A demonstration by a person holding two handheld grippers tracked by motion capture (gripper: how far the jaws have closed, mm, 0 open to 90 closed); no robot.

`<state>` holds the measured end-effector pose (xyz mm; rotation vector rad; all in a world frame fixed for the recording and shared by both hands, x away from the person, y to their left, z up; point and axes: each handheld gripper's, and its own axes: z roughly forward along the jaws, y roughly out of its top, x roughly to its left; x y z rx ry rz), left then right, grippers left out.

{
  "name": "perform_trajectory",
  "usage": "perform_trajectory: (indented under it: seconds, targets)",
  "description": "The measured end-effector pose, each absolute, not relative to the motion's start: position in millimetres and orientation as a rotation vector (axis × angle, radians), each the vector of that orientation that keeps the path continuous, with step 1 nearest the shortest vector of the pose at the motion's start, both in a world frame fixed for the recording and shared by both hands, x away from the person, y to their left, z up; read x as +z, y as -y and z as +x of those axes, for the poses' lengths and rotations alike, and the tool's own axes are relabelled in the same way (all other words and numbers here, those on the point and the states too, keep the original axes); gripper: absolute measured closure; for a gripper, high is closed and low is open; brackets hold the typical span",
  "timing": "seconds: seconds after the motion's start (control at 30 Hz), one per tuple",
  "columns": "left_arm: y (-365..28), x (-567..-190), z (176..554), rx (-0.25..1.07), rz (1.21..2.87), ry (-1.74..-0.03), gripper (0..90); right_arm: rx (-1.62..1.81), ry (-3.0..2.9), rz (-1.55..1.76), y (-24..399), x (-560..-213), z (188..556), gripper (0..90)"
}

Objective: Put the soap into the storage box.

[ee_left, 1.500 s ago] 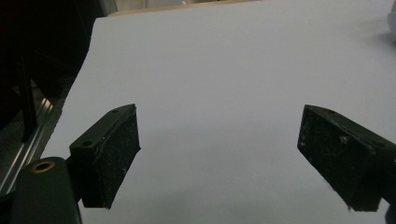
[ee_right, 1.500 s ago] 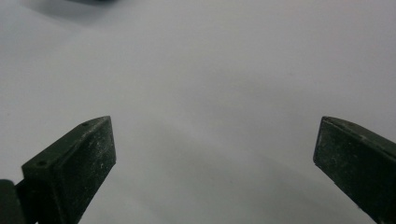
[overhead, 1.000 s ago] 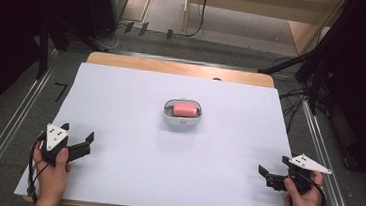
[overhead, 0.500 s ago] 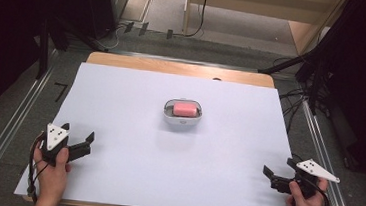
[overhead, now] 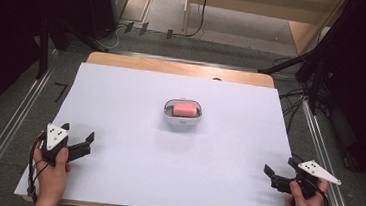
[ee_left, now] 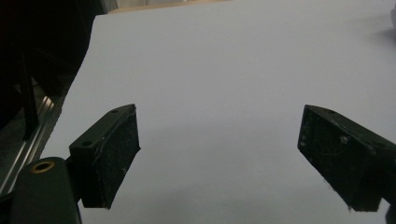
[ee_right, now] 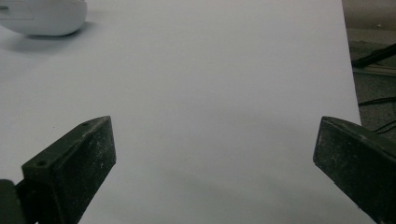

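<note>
White-covered table point(overhead: 135, 104), bare but for the middle. There, a white soap dish point(overhead: 181, 120) holding a pink soap bar point(overhead: 186, 109), upright and untouched, well apart from both tools. Left gripper point(overhead: 78, 139) near the front-left corner, jaws wide, holding nothing, same spot as a second ago. Right gripper point(overhead: 279, 170), jaws wide and empty too, drawn back toward the front-right corner since then. Probably no reach under way yet.

In the right gripper view the white dish point(ee_right: 43, 17) is cut by the top-left edge, its contents unseen. The left gripper view catches only a blurred sliver of the dish at its right edge.
</note>
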<state>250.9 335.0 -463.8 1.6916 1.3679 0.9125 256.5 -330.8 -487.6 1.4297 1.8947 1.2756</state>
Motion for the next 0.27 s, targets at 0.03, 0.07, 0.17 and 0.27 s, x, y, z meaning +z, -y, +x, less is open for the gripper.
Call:
perform_trajectory:
  seconds: [0.03,0.07,0.17,0.27]
  targets:
    - [-335.0,-463.9,251.1,0.914,1.691,-1.369,13.5,1.274,-1.895,1.433,330.8,-487.6,256.5,0.0]
    - [-335.2,-463.9,251.2,0.911,1.69,-1.37,13.5,1.273,-1.896,1.429,330.3,-487.7,256.8,0.0]
    - [-335.6,-463.8,251.6,0.908,1.691,-1.376,13.5,1.249,-1.907,1.423,328.5,-487.9,257.2,0.0]
    - [-335.5,-463.8,251.7,0.907,1.692,-1.377,13.5,1.25,-1.908,1.426,328.8,-488.0,257.4,0.0]
